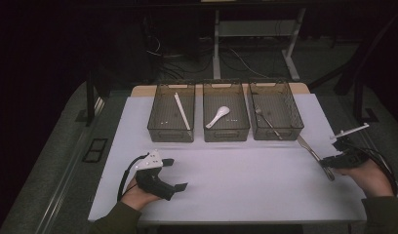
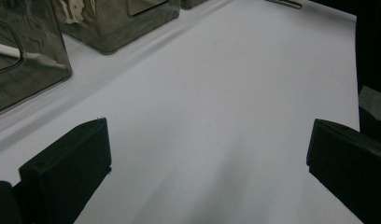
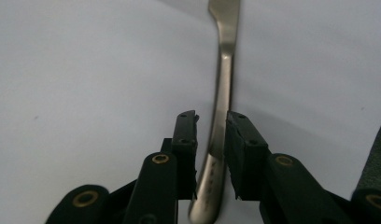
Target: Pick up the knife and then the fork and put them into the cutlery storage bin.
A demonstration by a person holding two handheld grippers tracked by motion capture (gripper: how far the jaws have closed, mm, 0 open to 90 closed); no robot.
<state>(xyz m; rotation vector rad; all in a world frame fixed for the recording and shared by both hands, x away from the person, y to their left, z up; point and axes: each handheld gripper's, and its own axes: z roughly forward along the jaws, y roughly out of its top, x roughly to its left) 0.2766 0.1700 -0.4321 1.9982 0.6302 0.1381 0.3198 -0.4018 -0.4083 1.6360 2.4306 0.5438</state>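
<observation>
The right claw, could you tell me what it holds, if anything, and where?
The right claw closes around a metal utensil at its handle, near the end; firm contact cannot be told.

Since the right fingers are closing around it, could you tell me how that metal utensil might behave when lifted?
The metal utensil looks rigid, so it probably won't flex. Its polished handle may slip between the right gripper fingers. Gripped near one end, the long free part could tilt downward.

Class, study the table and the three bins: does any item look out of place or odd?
One metal utensil lies loose on the white table, outside the bins, while the right bin holds similar cutlery. The right tool has its jaws close around the utensil's handle. Nothing looks spilled or damaged.
</observation>
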